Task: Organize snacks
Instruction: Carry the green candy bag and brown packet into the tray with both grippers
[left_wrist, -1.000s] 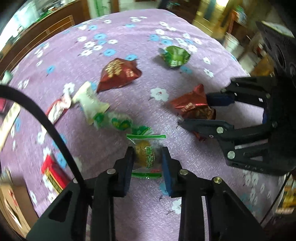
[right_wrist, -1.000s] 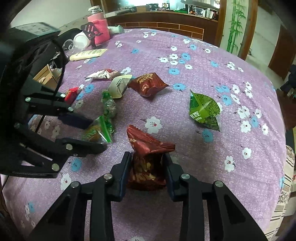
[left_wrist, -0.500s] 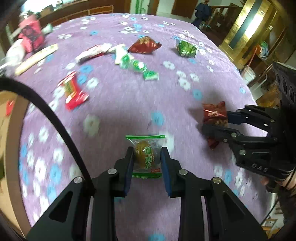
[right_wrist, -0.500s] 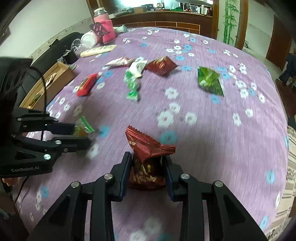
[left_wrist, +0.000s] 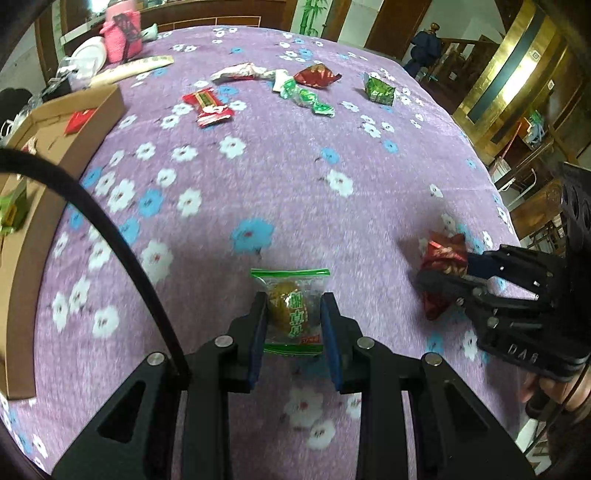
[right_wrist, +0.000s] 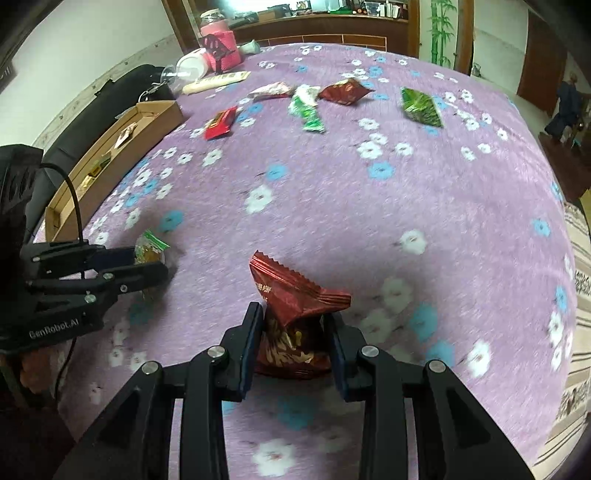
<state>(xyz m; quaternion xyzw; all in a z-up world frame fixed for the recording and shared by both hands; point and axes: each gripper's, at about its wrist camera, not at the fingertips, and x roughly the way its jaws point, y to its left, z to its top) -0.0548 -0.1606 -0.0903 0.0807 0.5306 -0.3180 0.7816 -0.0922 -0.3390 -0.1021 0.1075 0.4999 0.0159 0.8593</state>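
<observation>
- While the left wrist view looks along its own black fingers (left_wrist: 258, 328), the left gripper (left_wrist: 293, 325) is clenched on a clear, green-edged plastic packet with a brown sweet inside (left_wrist: 291, 310), held above the purple flowered cloth (left_wrist: 280, 184) that covers the counter.
- Over to the right in that view, the right gripper (left_wrist: 439, 271) grasps a crumpled dark red foil snack bag (left_wrist: 441, 254).
- Far across the cloth lie a red flat wrapper (left_wrist: 207, 107), a pale pink-white packet (left_wrist: 236, 72), a string of green-and-white sweets (left_wrist: 306, 99), a dark red pouch (left_wrist: 317, 75) and a green foil packet (left_wrist: 378, 88).
- An open brown cardboard box (left_wrist: 77, 140) sits at the left edge of the counter, with a few wrapped items inside.
- From the right wrist view, the right gripper (right_wrist: 293, 332) is closed on the dark red foil snack bag (right_wrist: 291, 314), whose serrated top edge stands up between the fingers (right_wrist: 251, 332).
- At the left of that view, the left gripper (right_wrist: 149, 258) pinches the green-edged packet (right_wrist: 149, 251) just above the cloth (right_wrist: 369, 221).
- Behind, the cardboard box (right_wrist: 110, 158) lies along the left counter edge, and a pink jar (right_wrist: 219, 44) stands at the far corner.
</observation>
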